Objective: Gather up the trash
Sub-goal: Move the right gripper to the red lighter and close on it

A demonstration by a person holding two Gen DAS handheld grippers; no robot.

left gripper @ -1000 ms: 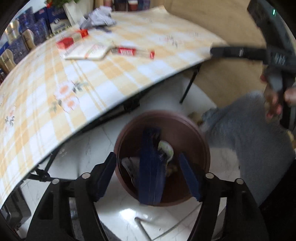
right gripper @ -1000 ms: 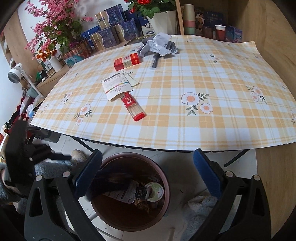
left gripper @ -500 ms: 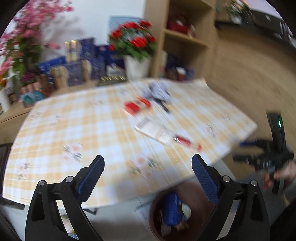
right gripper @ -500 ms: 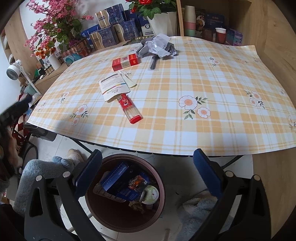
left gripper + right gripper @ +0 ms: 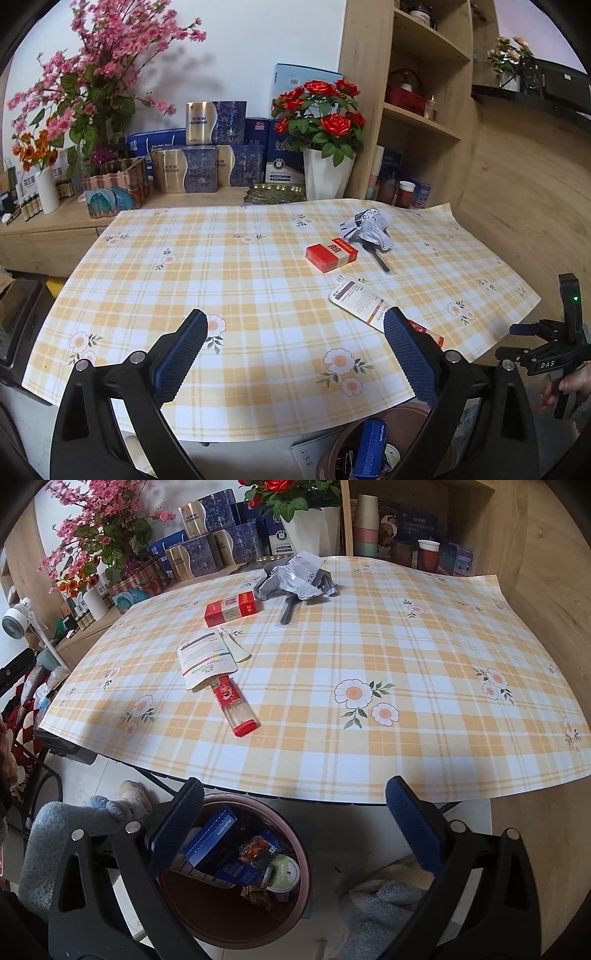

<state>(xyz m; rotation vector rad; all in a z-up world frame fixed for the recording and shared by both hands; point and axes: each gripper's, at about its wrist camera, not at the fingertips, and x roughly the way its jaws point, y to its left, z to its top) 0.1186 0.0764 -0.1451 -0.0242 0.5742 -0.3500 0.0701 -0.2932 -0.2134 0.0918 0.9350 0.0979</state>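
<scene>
My left gripper [image 5: 294, 314] is open and empty, raised over the near edge of the checked table [image 5: 221, 280]. On the table lie a red box [image 5: 331, 254], a white pouch [image 5: 360, 300], a crumpled grey wrapper [image 5: 365, 227] and a red-capped clear tube [image 5: 234, 707]. Below the table edge stands a brown round bin [image 5: 304, 867] holding a blue box [image 5: 212, 836] and other trash. My right gripper [image 5: 294, 786] hangs open and empty just above that bin. It also shows at the right of the left wrist view as the right gripper [image 5: 511, 339].
A black stick [image 5: 286, 611] lies beside the wrapper. Flower vases and gift boxes [image 5: 199, 162] line the sideboard behind the table, with a wooden shelf [image 5: 417, 110] at the right. A person's fluffy grey-blue legs [image 5: 55, 842] stand left of the bin.
The left gripper let go of the blue box, which now lies in the bin. It opened wider and rose from over the bin to face across the table. The right gripper stayed put.
</scene>
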